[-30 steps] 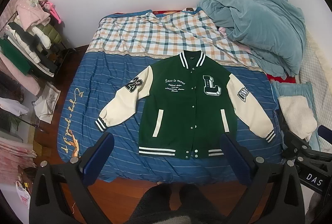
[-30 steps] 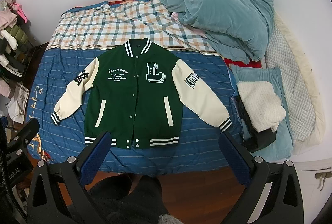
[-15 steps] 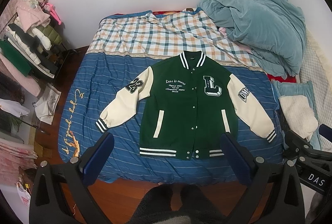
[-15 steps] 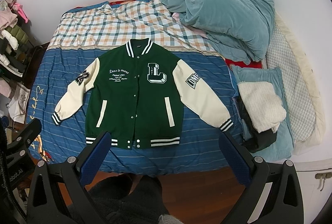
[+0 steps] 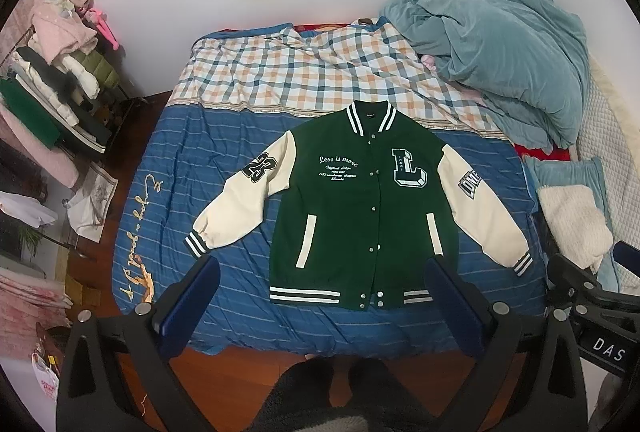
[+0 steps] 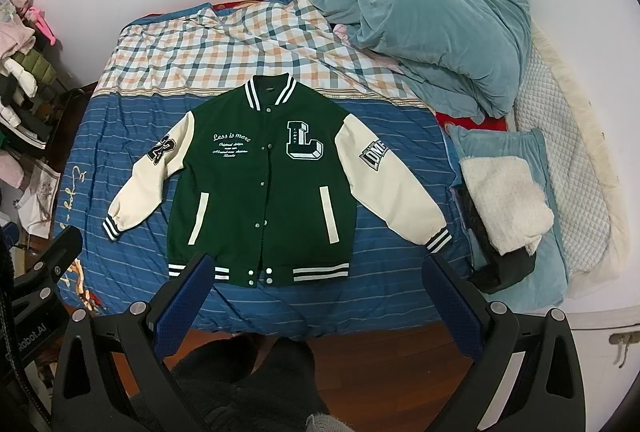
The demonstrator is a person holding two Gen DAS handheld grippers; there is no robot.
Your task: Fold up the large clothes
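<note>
A green varsity jacket (image 5: 360, 216) with cream sleeves lies flat, front up and buttoned, on the blue striped bedcover; it also shows in the right wrist view (image 6: 264, 192). Both sleeves spread out and down. My left gripper (image 5: 320, 304) is open and empty, held high above the bed's near edge, just below the jacket's hem. My right gripper (image 6: 316, 296) is open and empty too, at the same height over the hem.
A crumpled teal duvet (image 5: 500, 48) lies at the bed's far right, over a checked sheet (image 5: 304, 72). Folded towels (image 6: 508, 200) are stacked at the right. A rack of clothes (image 5: 52, 80) stands left. Wooden floor (image 6: 400, 368) lies below.
Both views have shifted very slightly; the jacket sits a touch lower and to the right in frame. The jacket itself has not moved.
</note>
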